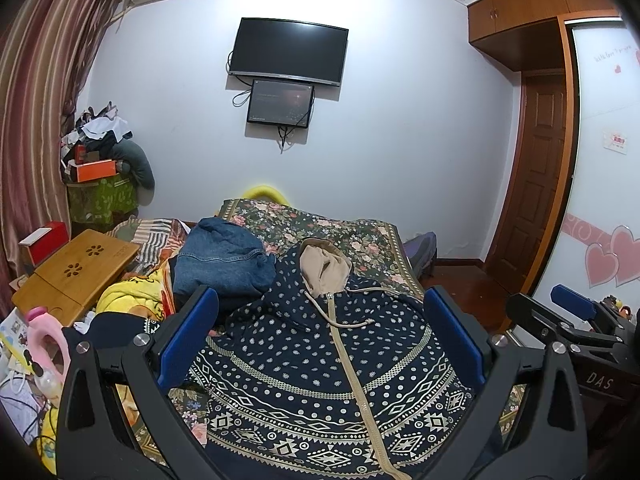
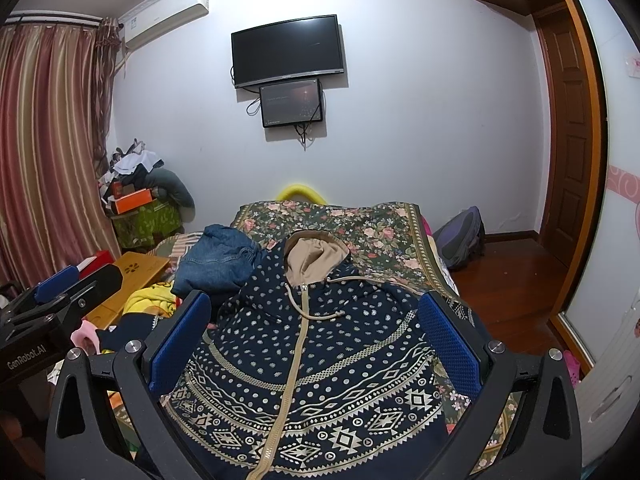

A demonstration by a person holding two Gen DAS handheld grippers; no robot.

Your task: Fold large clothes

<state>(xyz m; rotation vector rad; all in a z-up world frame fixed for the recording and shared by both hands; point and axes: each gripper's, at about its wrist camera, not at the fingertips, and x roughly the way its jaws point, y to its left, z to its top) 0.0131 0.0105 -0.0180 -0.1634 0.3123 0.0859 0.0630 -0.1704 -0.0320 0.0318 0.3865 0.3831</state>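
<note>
A navy patterned zip hoodie (image 1: 312, 360) with a tan hood (image 1: 324, 266) lies front up on the floral bed, hood toward the far wall; it also shows in the right wrist view (image 2: 320, 360). My left gripper (image 1: 320, 340) is open and empty above the hoodie's chest. My right gripper (image 2: 316, 340) is open and empty above the same garment, and shows at the right edge of the left wrist view (image 1: 572, 304). The left gripper shows at the left edge of the right wrist view (image 2: 60, 284).
A folded denim garment (image 1: 224, 260) lies left of the hood. A bamboo lap table (image 1: 76, 272), yellow blanket (image 1: 128, 296) and clutter sit at the left. A backpack (image 2: 460, 240) stands on the wooden floor at the right. A wardrobe (image 1: 600, 200) stands at the right.
</note>
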